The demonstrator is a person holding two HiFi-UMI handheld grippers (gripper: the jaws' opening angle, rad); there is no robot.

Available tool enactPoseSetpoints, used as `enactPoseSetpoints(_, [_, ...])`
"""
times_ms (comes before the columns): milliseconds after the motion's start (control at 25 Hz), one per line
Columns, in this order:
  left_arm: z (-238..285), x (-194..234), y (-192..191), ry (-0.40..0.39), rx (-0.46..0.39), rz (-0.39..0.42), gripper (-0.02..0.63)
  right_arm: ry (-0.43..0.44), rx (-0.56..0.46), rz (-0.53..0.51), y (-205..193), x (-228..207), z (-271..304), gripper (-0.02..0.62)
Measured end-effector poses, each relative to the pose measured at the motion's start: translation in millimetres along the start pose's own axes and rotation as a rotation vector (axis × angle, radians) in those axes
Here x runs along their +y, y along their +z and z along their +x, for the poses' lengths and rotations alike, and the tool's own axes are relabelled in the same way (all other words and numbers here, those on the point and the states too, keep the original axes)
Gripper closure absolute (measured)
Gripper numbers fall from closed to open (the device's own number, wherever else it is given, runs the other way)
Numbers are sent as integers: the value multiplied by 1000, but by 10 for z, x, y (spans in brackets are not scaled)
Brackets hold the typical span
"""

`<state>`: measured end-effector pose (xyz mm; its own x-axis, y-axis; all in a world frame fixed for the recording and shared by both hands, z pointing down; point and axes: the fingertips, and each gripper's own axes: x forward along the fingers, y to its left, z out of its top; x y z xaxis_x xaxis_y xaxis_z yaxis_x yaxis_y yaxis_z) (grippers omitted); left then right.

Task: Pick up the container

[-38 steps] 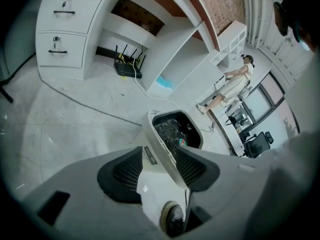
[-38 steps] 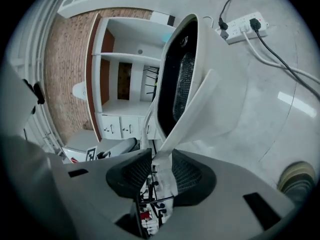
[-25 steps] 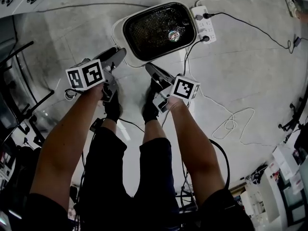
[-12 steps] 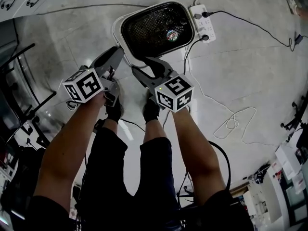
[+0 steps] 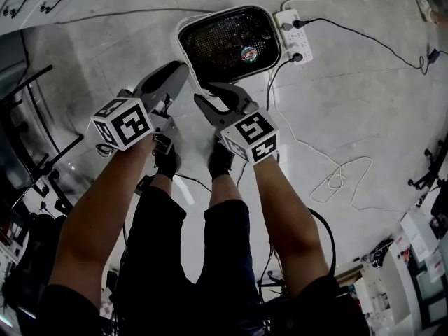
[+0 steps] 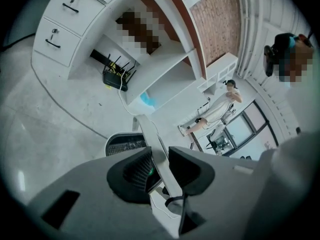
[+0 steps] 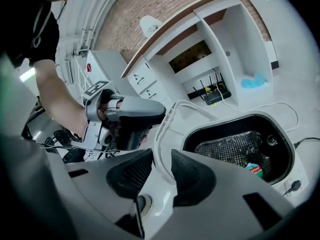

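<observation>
Container (image 5: 185, 33), one, white with a black inside, is down at the floor (image 5: 364, 96) beside one power strip (image 5: 295, 33). Two tongs grip its near rim: left tongs (image 6: 159, 166) and right tongs (image 7: 161, 171), both just closing partway onto it.

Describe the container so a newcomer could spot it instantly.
On the pale floor, find the white power strip near the head view's top edge. Left of it is the container: a rounded white tub, black and mesh-lined inside, unlike the flat strip.
</observation>
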<state>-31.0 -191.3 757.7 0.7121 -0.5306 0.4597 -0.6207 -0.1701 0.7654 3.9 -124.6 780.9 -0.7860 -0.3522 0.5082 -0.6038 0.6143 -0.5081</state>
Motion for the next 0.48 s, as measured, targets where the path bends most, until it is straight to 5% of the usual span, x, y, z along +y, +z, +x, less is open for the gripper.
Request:
enactPoseSetpoints(120, [27, -32, 24, -18, 13, -4, 491, 3, -10, -2, 42, 1, -56, 485])
enactPoseSetpoints(200, [59, -12, 33, -8, 12, -32, 338, 5, -21, 3, 58, -12, -76, 488])
enactPoseSetpoints(480, [534, -266, -89, -110, 98, -57, 330, 5, -44, 16, 84, -39, -148, 488])
